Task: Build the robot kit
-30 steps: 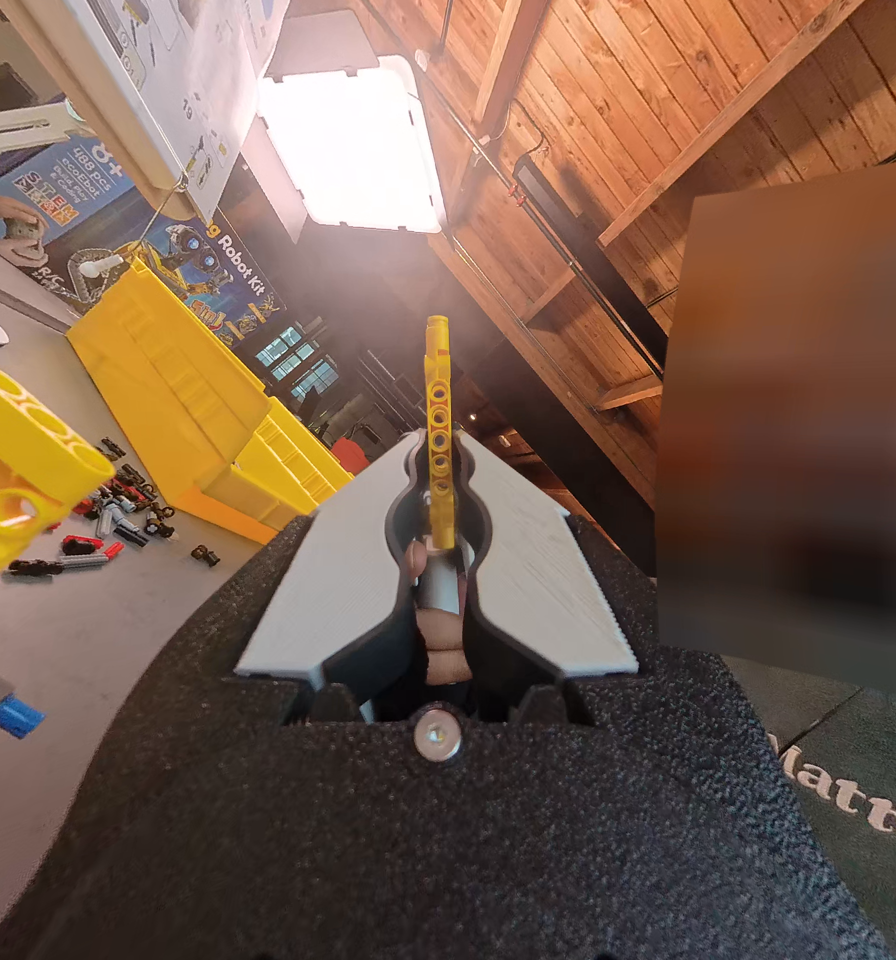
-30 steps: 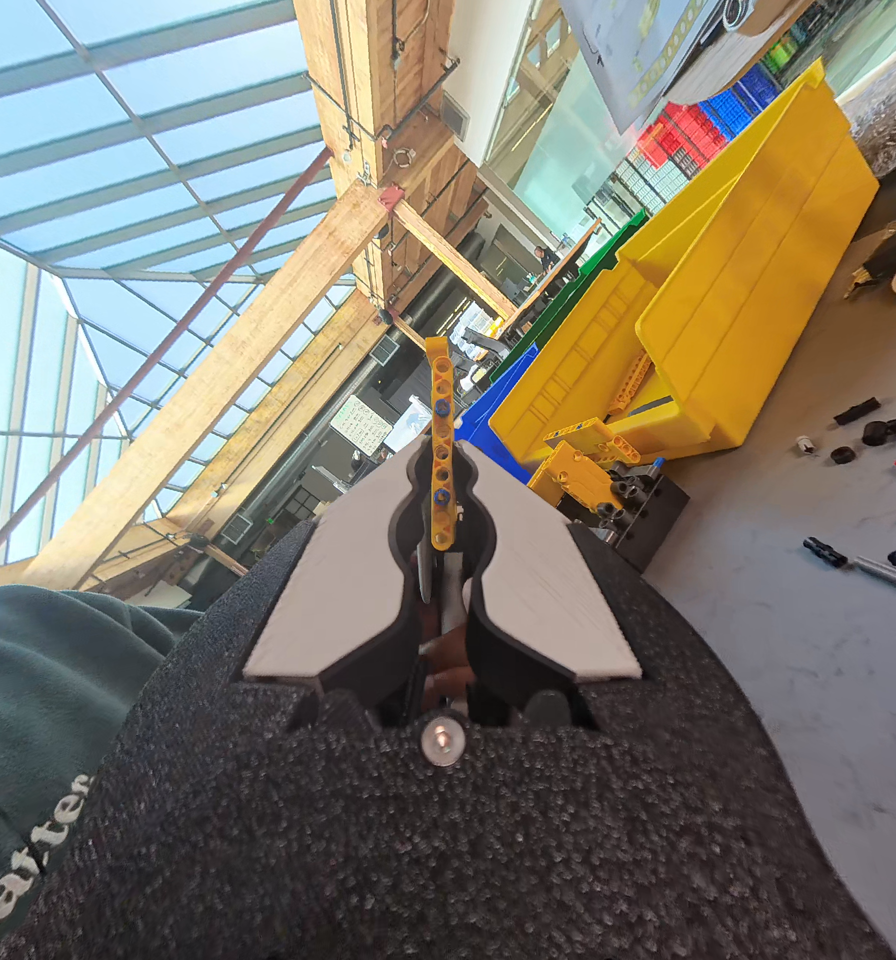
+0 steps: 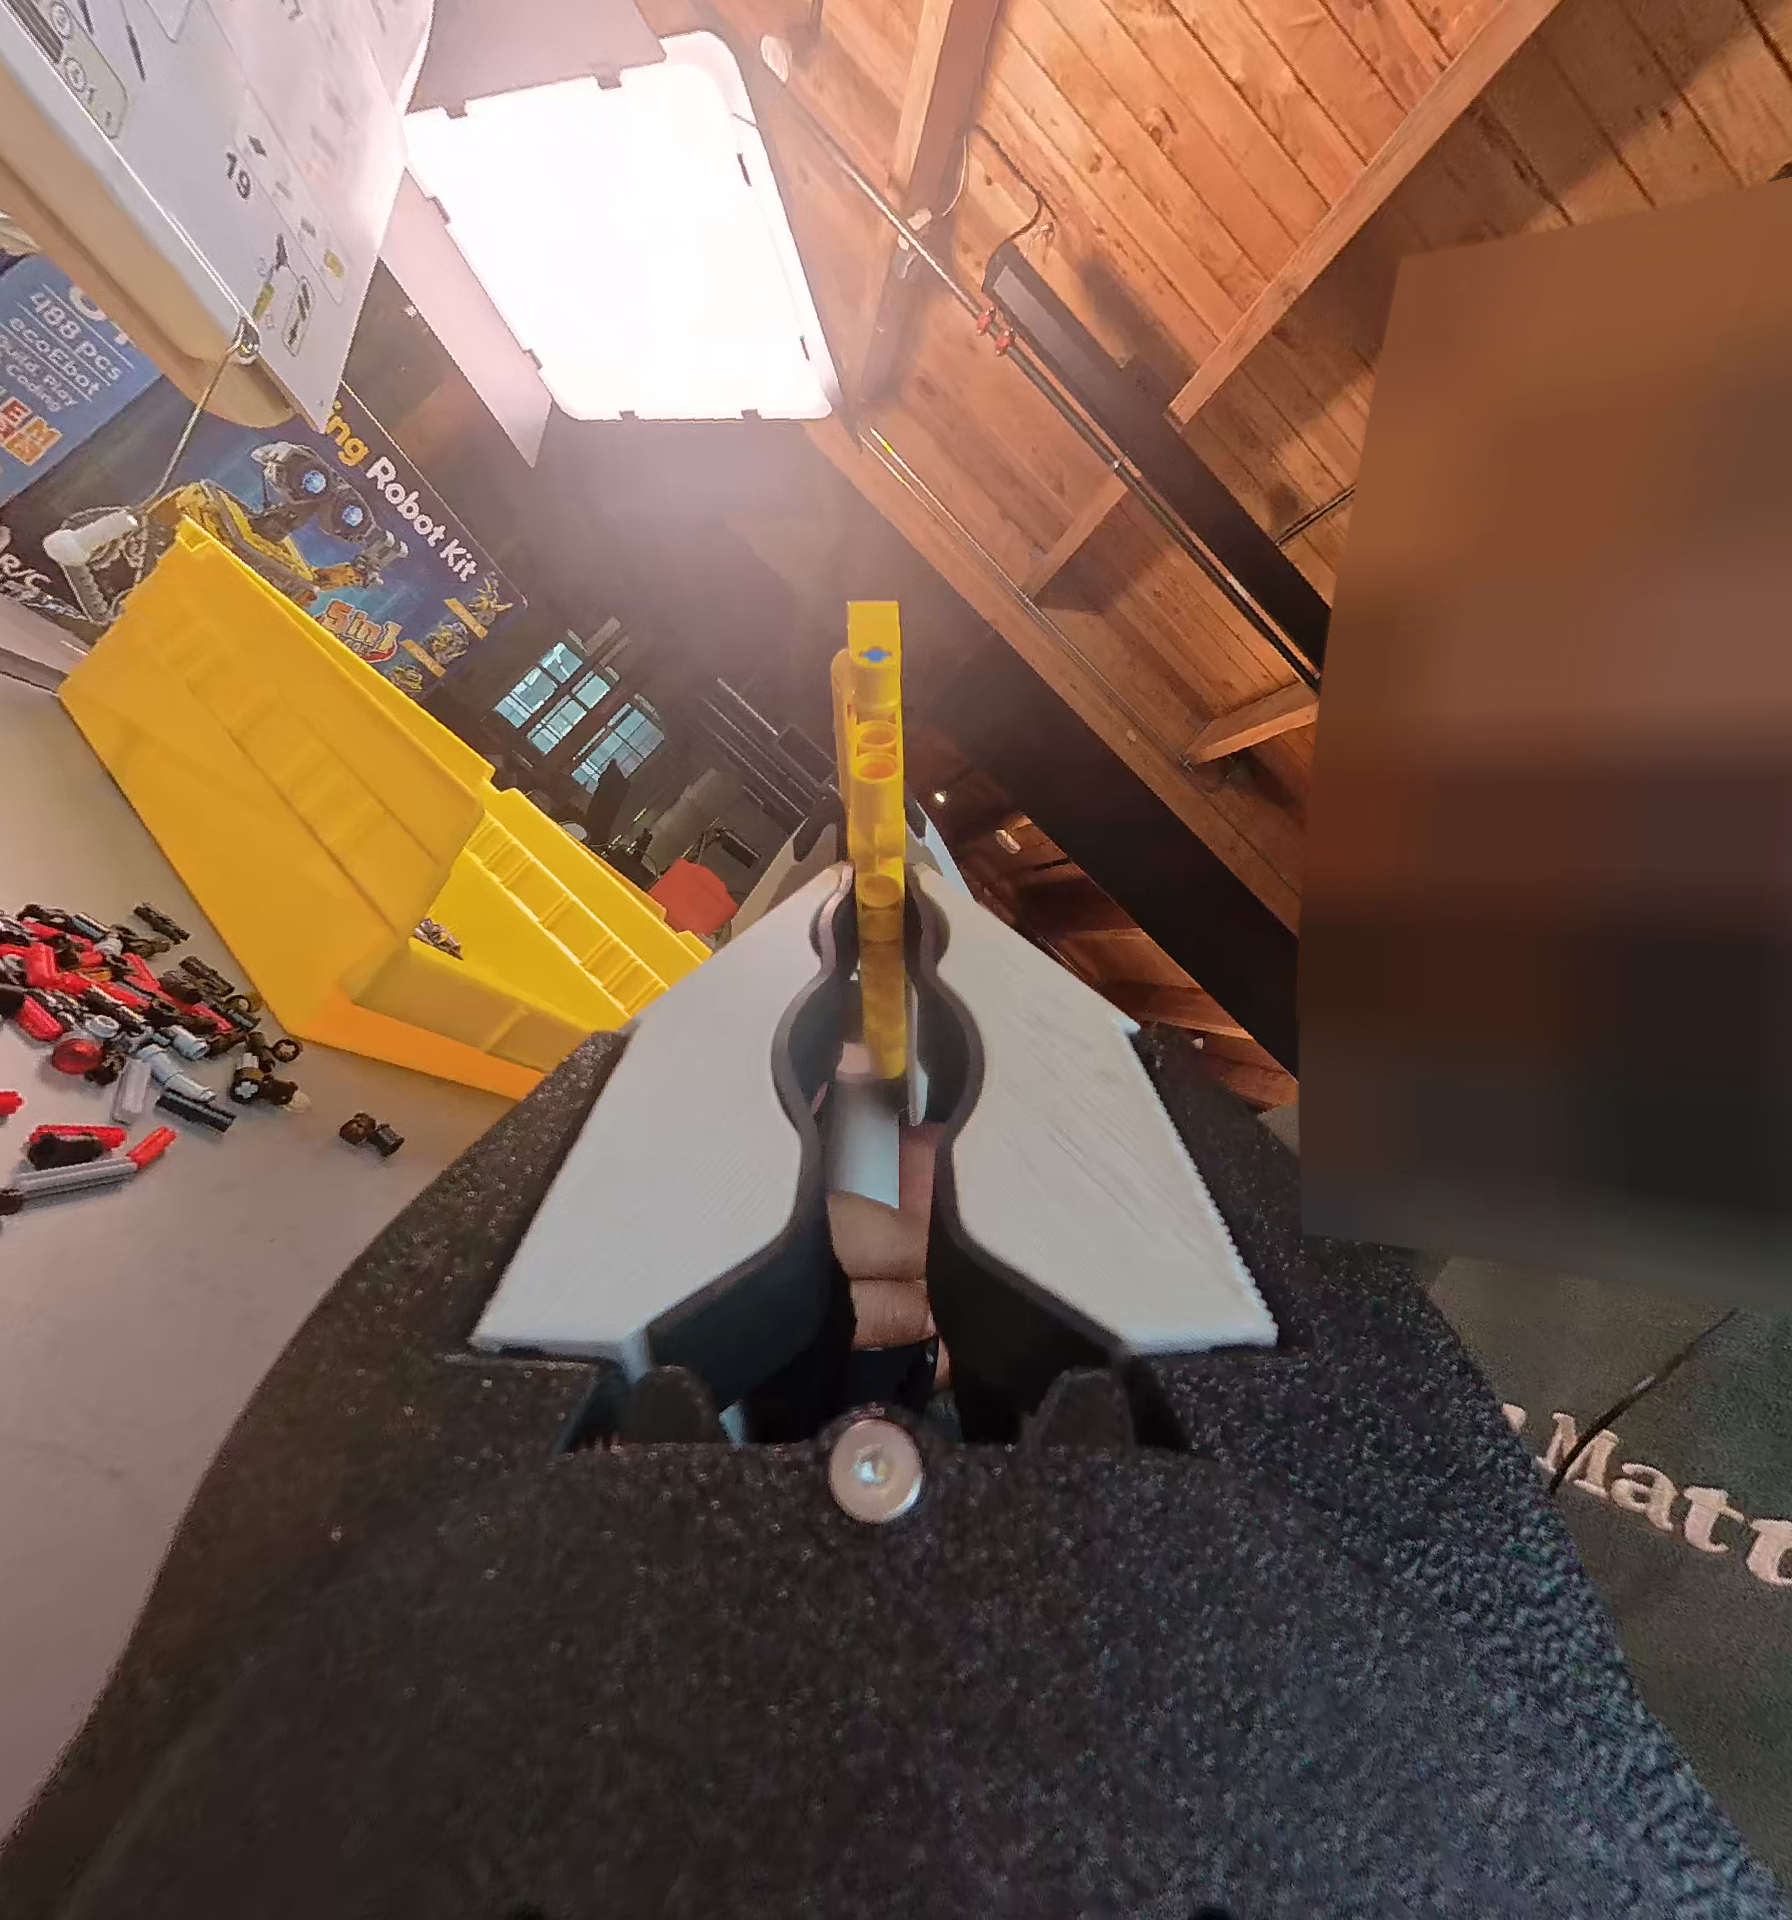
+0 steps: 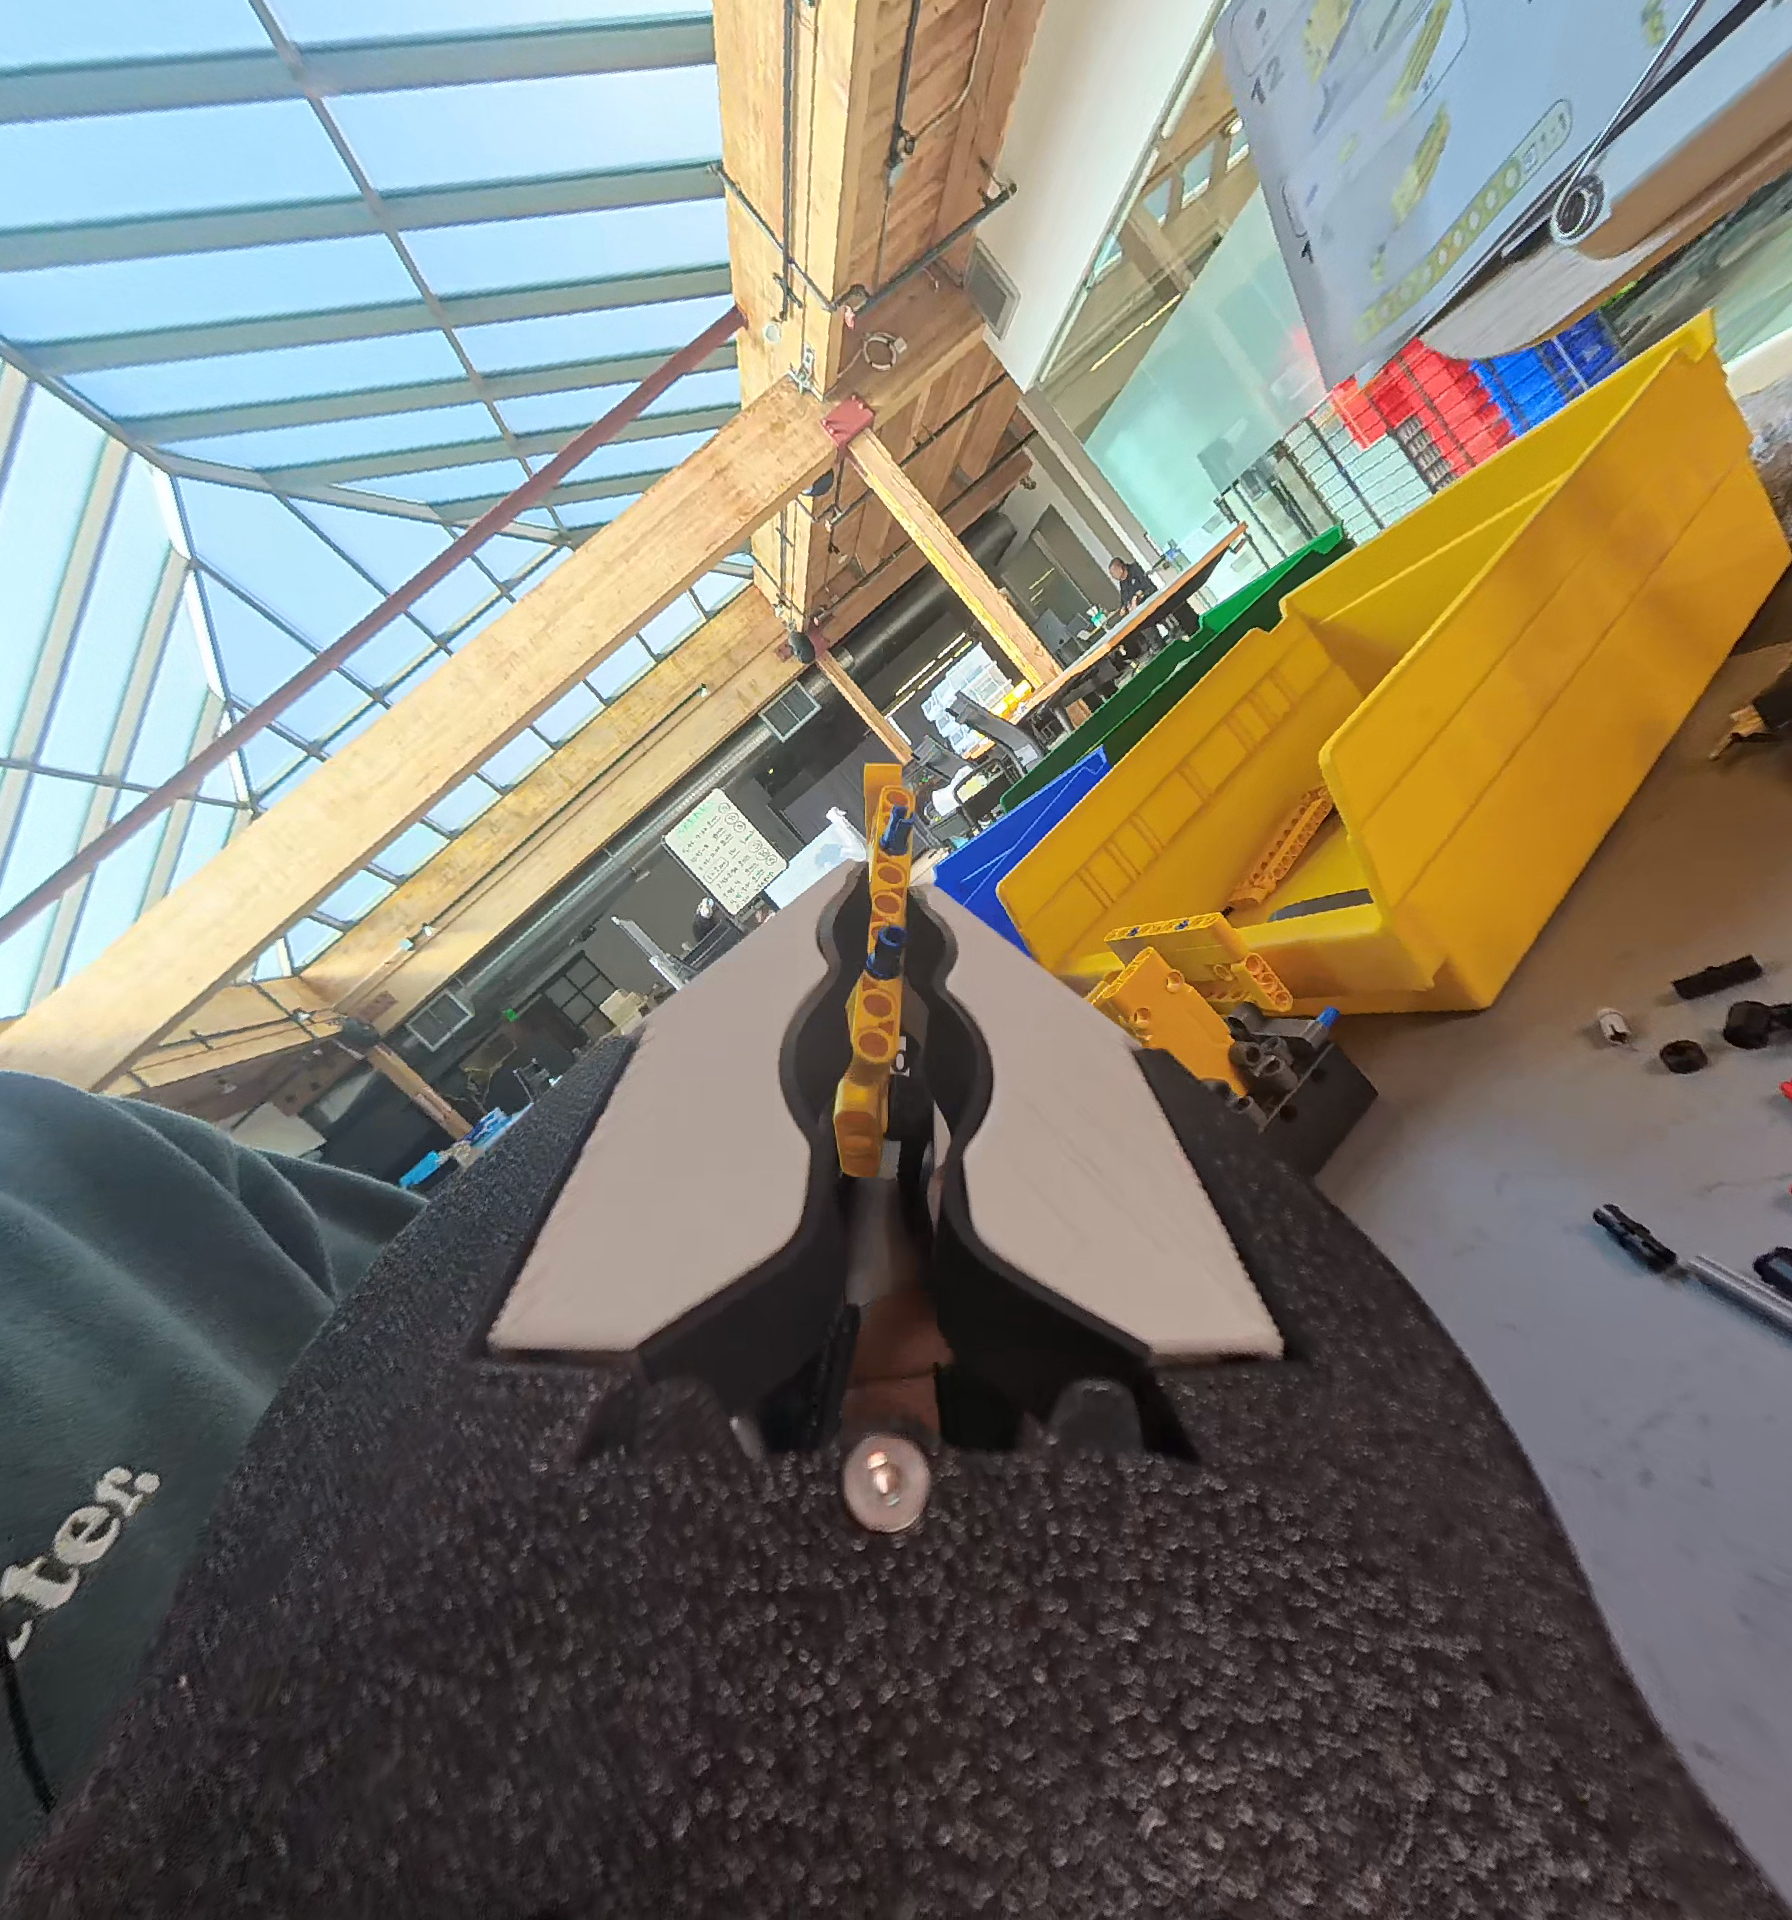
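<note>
The left gripper (image 3: 879, 904) is clamped on a yellow holed beam (image 3: 876, 831) that points up toward the wooden ceiling. The right gripper (image 4: 887, 914) pinches a second yellow beam with blue pins (image 4: 876, 977). Yellow bins (image 3: 352, 831) sit at the desk's (image 3: 92, 1403) far edge beside a printed kit box (image 3: 248, 499), with small red and black pins (image 3: 92, 997) scattered in front. The person's green sweatshirt (image 4: 92, 1351) carries stitched lettering.

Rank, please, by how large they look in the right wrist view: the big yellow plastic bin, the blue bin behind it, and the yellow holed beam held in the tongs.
1. Big yellow plastic bin.
2 and 3. Blue bin and yellow holed beam: similar in apparent size; the beam's nearness makes ranking unsure.
</note>
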